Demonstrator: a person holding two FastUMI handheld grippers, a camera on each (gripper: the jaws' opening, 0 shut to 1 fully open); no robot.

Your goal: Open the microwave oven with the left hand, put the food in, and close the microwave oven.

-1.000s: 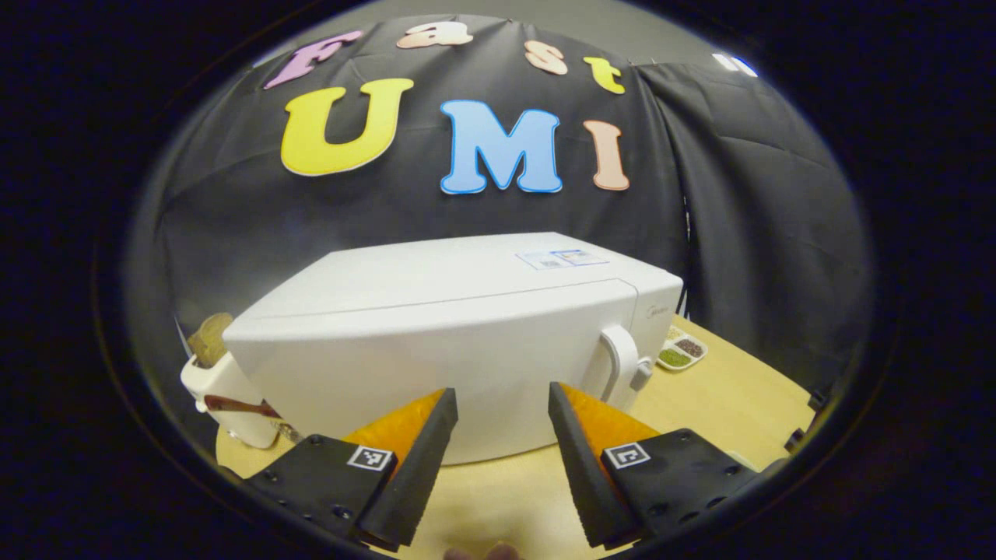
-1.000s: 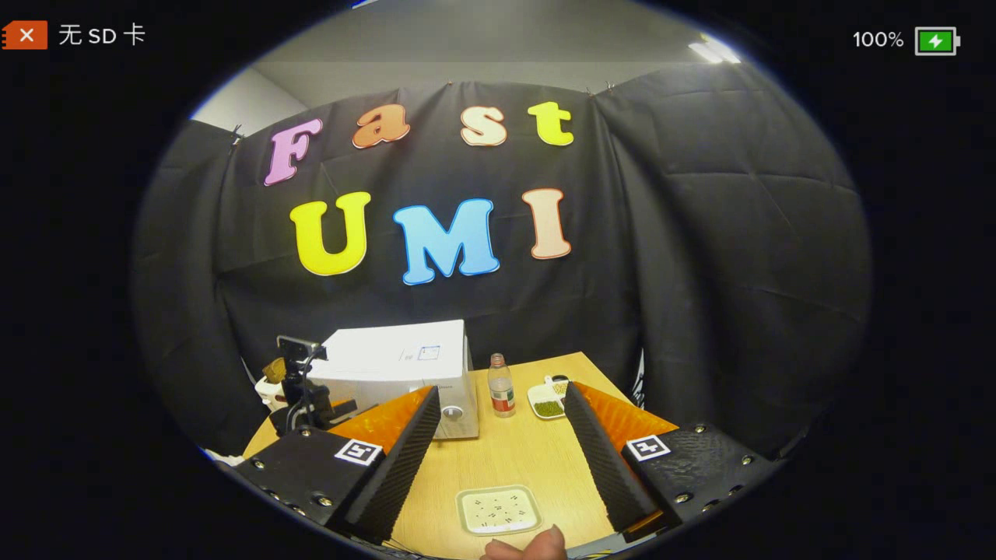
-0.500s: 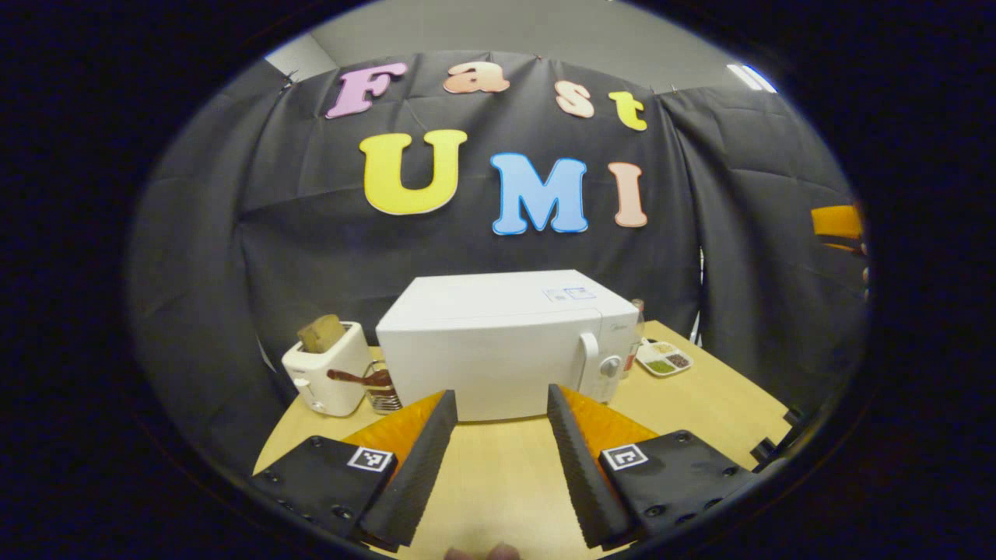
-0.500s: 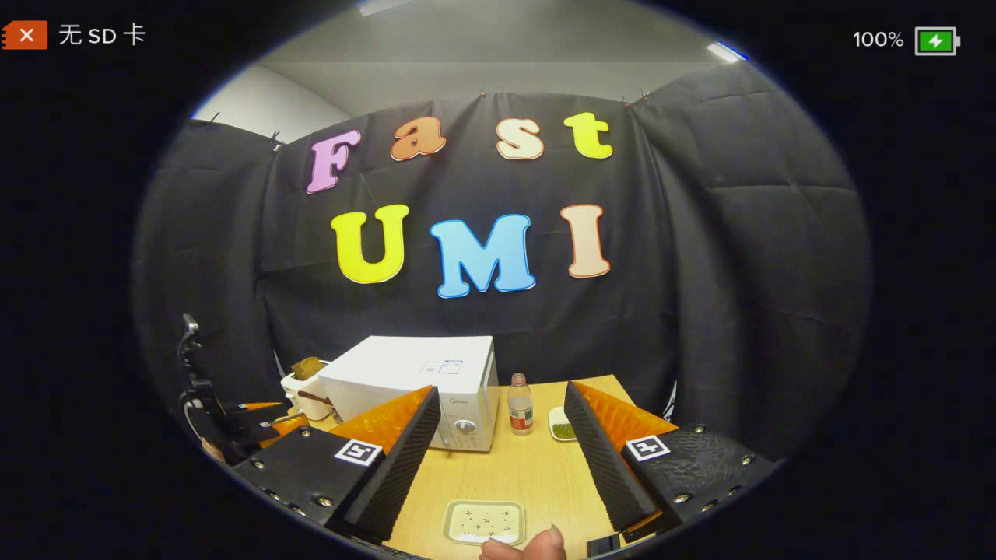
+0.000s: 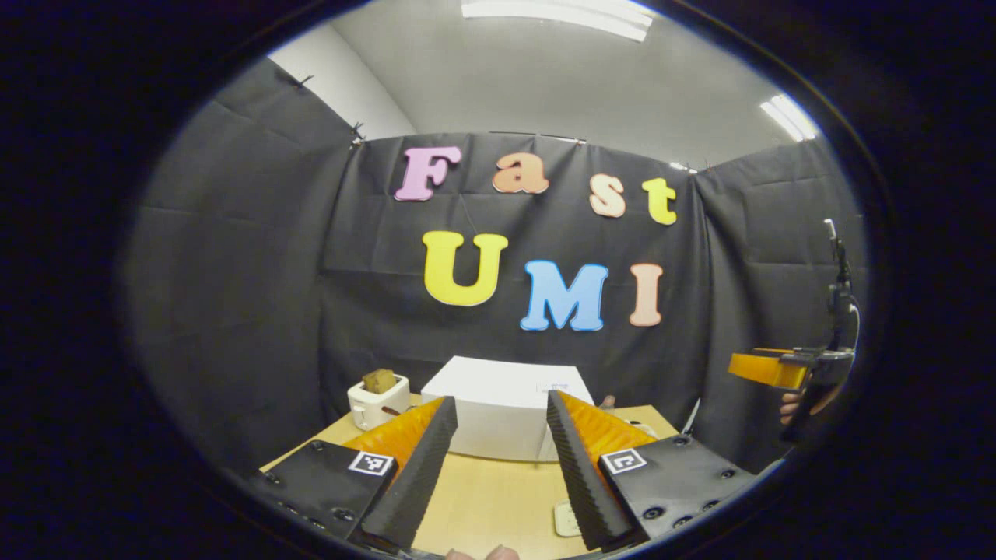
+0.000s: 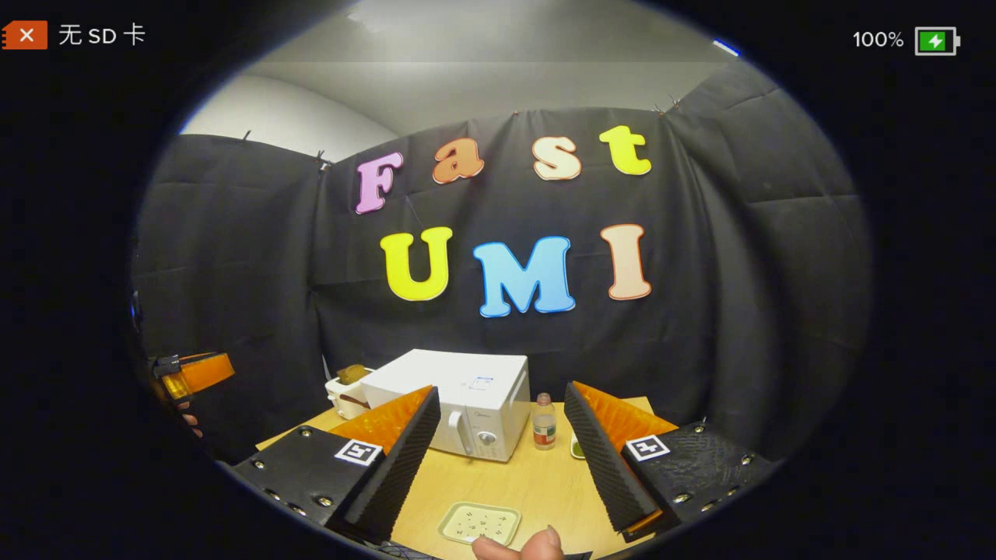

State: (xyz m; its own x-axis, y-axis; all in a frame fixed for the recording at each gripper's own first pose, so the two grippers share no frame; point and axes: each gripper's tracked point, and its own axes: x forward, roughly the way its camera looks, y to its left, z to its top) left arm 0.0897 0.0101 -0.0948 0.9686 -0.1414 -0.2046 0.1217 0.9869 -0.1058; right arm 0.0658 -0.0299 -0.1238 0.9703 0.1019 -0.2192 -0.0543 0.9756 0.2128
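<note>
In the right gripper view, the white microwave oven [image 6: 459, 404] stands door shut at centre on the table [image 6: 537, 482]. A toaster [image 6: 342, 393] left of it holds bread. The pale food tray [image 6: 478, 523] lies at bottom centre. The right claw [image 6: 502, 459] and the left claw [image 5: 494, 467] gape wide, holding nothing.
</note>
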